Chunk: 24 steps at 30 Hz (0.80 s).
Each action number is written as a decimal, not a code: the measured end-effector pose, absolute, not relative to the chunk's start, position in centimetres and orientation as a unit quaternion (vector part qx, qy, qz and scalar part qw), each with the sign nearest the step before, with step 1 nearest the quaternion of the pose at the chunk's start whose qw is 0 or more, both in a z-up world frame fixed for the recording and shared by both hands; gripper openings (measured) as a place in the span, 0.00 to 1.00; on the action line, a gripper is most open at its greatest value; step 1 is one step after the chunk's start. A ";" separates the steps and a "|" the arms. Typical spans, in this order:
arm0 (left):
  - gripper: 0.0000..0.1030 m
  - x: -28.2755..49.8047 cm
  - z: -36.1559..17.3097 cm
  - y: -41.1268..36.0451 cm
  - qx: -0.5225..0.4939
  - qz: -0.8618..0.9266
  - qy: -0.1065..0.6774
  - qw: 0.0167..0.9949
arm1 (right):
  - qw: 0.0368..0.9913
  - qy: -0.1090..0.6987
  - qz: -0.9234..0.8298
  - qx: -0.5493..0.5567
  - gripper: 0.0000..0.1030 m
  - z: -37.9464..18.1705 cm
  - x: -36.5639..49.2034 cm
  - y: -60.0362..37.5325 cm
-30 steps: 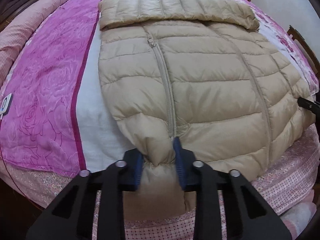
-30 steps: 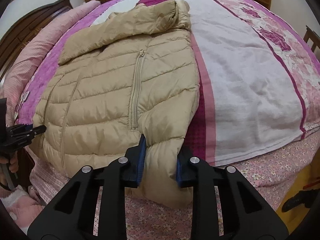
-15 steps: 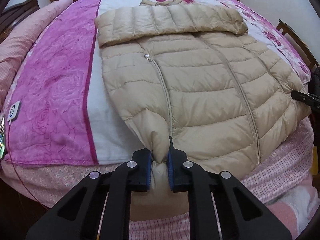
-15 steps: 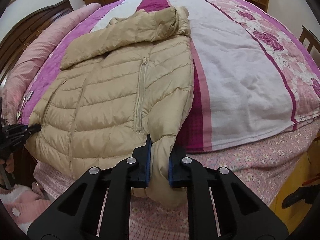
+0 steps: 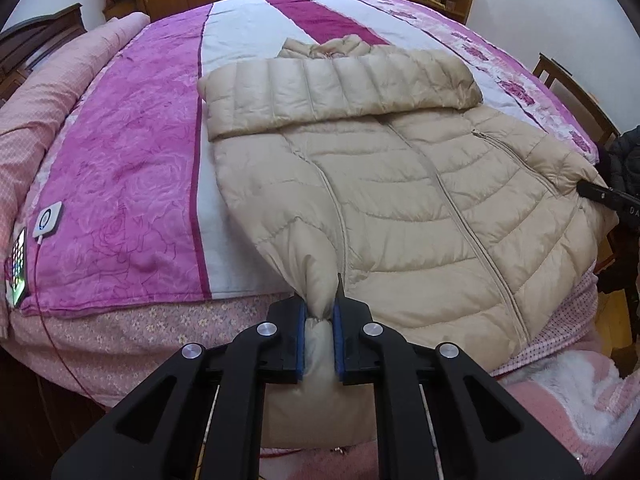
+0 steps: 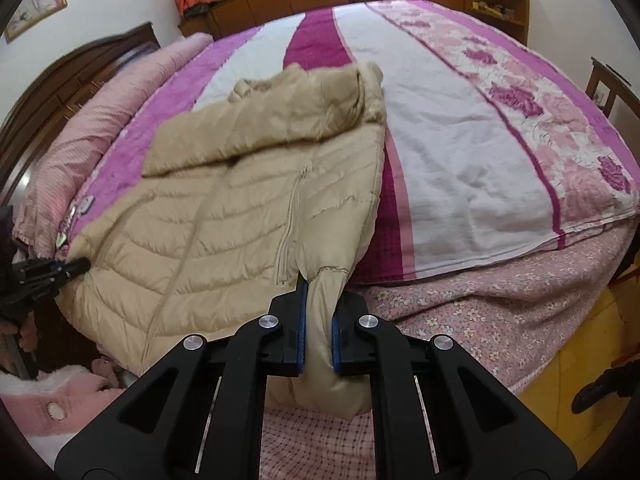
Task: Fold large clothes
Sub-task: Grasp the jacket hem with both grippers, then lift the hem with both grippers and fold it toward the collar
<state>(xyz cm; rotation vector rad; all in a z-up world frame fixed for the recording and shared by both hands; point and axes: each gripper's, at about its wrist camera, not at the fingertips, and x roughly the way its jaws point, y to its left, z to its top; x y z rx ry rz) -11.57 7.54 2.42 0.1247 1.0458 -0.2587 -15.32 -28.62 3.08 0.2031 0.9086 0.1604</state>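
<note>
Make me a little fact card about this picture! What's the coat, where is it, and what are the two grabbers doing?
coat: beige puffer jacket, zipped, one sleeve folded across the top
where: on the bed with a pink and white striped cover
left gripper: shut on the jacket's bottom hem corner
right gripper: shut on the other hem corner
also there: phone at the bed's edge

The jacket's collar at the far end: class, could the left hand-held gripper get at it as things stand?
Probably not yet. The left hand-held gripper is shut on the jacket at its near hem corner, so it would have to let go first. The collar itself lies uncovered beyond the folded sleeve.
</note>
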 end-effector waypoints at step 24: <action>0.11 -1.9 8.3 7.3 0.060 -0.106 0.427 0.896 | 0.921 0.368 0.081 0.095 0.09 8.5 -5.9 -28.7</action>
